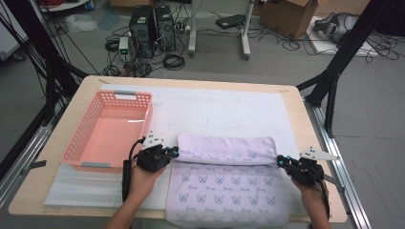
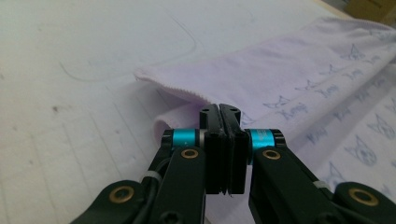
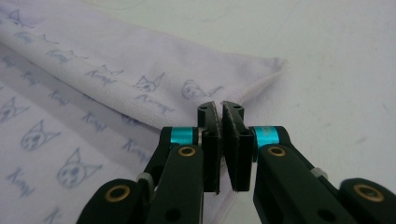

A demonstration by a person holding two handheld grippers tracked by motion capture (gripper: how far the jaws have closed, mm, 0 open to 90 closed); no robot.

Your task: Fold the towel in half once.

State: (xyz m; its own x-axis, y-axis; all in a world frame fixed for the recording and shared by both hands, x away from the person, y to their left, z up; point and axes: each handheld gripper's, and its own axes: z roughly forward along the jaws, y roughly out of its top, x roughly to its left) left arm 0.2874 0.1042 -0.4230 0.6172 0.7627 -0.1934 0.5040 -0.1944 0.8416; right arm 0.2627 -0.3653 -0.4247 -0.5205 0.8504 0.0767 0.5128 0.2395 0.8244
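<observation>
Even bright light — soft shadows, close-ups blurry.

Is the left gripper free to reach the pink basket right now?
Probably not yet: the left gripper looks shut on the towel edge. The pink basket sits just beside it, nothing between.

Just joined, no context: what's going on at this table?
A person is folding a lavender cat-print towel with a hand-held tool in each hand. The left tool and the right tool are each shut on an end of the towel's folded-over far band, which lies doubled on the rest of the cloth. A pink basket sits empty to the left on the table.
</observation>
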